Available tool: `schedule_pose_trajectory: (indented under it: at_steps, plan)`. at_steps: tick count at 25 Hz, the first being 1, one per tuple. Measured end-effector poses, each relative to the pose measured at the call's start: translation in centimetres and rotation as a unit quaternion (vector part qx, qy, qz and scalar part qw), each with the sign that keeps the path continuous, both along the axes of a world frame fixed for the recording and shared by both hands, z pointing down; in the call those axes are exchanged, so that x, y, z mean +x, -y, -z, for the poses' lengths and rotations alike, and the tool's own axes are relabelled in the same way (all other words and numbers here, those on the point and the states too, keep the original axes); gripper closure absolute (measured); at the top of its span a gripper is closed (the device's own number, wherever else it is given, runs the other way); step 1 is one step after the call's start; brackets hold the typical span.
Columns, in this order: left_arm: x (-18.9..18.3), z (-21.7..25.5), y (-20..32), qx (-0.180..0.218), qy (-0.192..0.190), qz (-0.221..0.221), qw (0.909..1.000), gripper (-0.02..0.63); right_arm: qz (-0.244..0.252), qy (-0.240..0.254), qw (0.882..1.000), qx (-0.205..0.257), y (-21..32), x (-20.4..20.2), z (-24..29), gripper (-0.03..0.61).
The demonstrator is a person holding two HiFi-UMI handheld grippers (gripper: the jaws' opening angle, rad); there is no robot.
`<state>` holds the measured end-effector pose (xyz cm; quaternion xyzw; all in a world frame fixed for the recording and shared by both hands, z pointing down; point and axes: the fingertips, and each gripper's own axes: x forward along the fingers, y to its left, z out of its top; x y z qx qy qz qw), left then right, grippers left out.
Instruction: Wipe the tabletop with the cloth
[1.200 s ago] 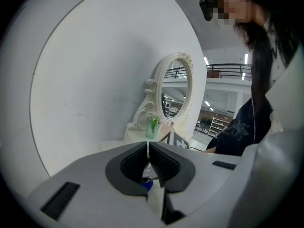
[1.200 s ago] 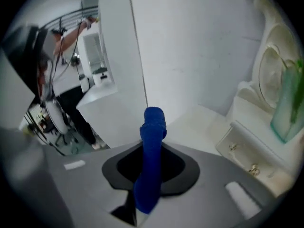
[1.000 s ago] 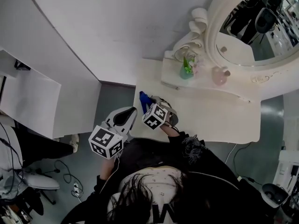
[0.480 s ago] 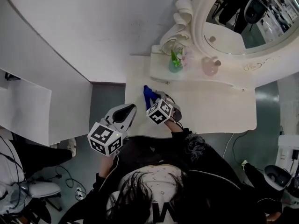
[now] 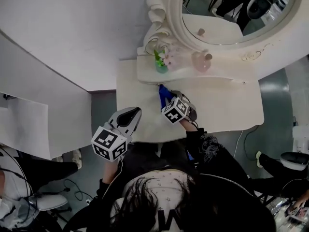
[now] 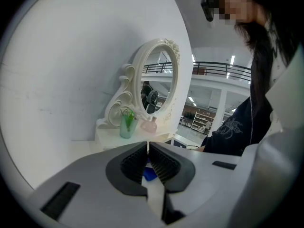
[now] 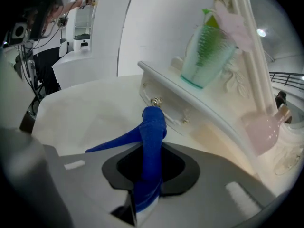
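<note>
The white surface (image 5: pixel 227 111) bears an oval mirror (image 5: pixel 231 8) at its back. The left gripper (image 6: pixel 148 152) hangs by its front corner, fingers closed on nothing. The right gripper (image 7: pixel 151 152) pinches the blue cloth (image 7: pixel 153 127) in its fingers above the surface, near the shelf drawer (image 7: pixel 167 107).

Seen from above: a pale tabletop (image 5: pixel 227 110) carries at its back a raised shelf (image 5: pixel 145 75) holding a green cup (image 5: pixel 160 65) and a pink bottle (image 5: pixel 200 62), with an oval mirror (image 5: pixel 227 8) in a white carved frame behind them. The right gripper (image 5: pixel 168 99) lies over the tabletop just in front of the shelf, a blue cloth (image 5: pixel 164 92) projecting from its tip towards the cup. The left gripper (image 5: pixel 132 115) sits at the table's front-left edge, well apart from the cloth, its marker cube over the grey floor (image 5: pixel 104 105).
</note>
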<state>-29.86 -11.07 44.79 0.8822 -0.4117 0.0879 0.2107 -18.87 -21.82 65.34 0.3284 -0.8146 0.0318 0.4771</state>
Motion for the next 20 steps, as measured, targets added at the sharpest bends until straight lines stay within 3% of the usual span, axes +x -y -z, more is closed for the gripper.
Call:
schedule_pose_trajectory:
  at_steps: [7,14,20]
  plan:
    - [7.3,-0.1,1.5,-0.005,0.011,-0.021,0.9997,0.617,-0.049,0.004,0.999,-0.001,2.0,10.3,-0.1,0.5]
    - [17.6,0.2,2.9,-0.009,0.013,-0.06,0.9981,0.617,-0.082,0.019,0.996,-0.006,3.4,20.3,-0.2,0.5]
    - [24.2,0.0,3.9,-0.009,0.024,-0.071,0.9972,0.617,-0.101,0.035,0.994,-0.001,4.5,27.8,0.1,0.5]
